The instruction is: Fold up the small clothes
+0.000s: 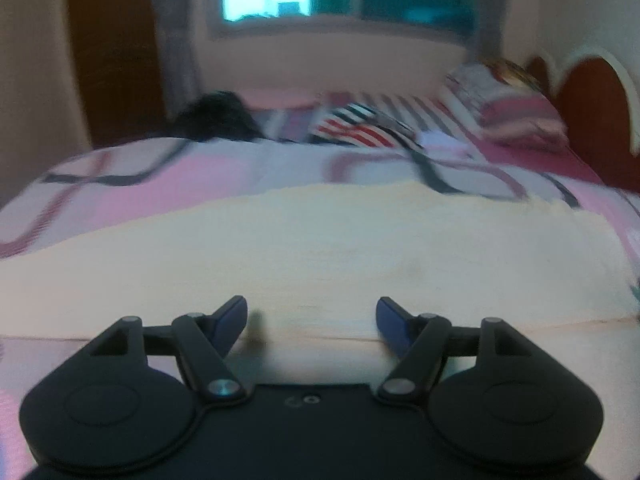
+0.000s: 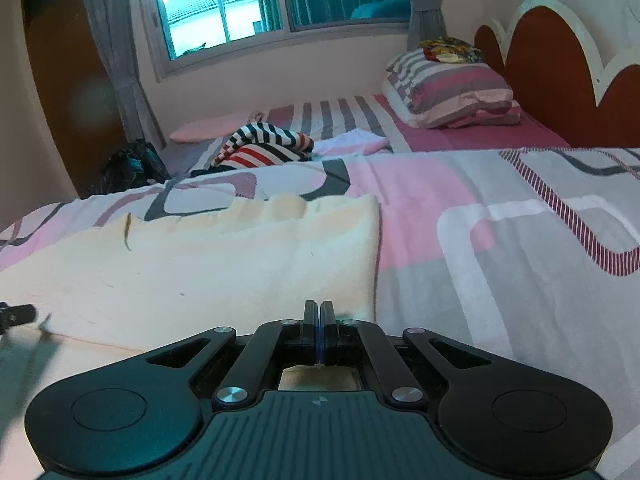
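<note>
the left tool (image 1: 312, 322) is hanging over the near edge of a cream cloth (image 1: 320, 248), its two blue-tipped fingers (image 1: 230, 314) standing well apart with nothing pinched between them. the left wrist view is smeared with blur, so fine detail on the cloth is hard to read there. the right tool (image 2: 319, 312) is clenched, its fingers pressed flat together, sitting at the near right part of the same cream cloth (image 2: 208, 264); a bit of pale fabric is showing just behind the closed fingers, but it is not clear whether the tool is actually gripping the cloth's edge.

the cream cloth is lying spread out flat on the bed (image 2: 500, 248), on a cover patterned in pink, grey and white blocks. its far edge is rippling in small waves and its right edge is running straight away from the right tool. at the far left of the right wrist view, a dark piece of the other tool is poking in at the cloth's near left edge.

farther back on the bed, a striped garment (image 2: 266, 146) in black, white and red is lying crumpled, well apart from the cream cloth. a stack of striped pillows (image 2: 448, 88) is resting near the red headboard (image 2: 560, 60), and a window (image 2: 224, 4) with curtains is letting in light behind.
</note>
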Action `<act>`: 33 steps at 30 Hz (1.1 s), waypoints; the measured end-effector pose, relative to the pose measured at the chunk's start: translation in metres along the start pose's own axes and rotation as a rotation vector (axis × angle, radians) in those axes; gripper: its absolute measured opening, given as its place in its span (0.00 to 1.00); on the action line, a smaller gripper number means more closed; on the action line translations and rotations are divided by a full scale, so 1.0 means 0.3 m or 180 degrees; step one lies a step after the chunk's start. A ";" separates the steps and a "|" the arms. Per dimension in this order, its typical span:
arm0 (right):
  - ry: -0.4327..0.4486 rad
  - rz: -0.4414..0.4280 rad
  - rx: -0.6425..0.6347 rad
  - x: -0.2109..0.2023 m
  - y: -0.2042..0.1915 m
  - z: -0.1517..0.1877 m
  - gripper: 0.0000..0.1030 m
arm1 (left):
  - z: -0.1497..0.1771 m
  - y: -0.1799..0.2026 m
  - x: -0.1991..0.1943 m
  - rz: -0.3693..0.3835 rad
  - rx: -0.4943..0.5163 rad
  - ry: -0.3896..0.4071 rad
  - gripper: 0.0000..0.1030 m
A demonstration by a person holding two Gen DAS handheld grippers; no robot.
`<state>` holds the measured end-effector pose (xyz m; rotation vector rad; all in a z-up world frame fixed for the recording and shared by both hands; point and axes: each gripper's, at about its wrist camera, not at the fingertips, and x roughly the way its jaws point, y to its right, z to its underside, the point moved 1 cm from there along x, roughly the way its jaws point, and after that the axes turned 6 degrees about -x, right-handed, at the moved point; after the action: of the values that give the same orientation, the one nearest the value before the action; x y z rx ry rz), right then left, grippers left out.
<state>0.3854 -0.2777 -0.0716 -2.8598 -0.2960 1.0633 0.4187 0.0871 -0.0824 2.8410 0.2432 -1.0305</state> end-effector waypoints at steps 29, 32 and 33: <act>0.0206 0.0143 -0.0211 0.262 0.099 -0.154 0.00 | -0.030 0.246 0.207 0.0304 0.0382 0.0010 0.69; 0.0120 0.0175 -0.0332 0.326 0.127 -0.165 0.00 | -0.021 0.229 0.220 0.0338 0.0292 0.0010 0.71; 0.0127 0.0180 -0.0265 0.339 0.147 -0.166 0.00 | -0.022 0.227 0.232 0.0333 0.0300 0.0008 0.71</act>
<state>0.5001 -0.2999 -0.1050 -2.9763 -0.2643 1.0252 0.4883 0.0291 -0.1189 2.9026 0.0464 -1.0439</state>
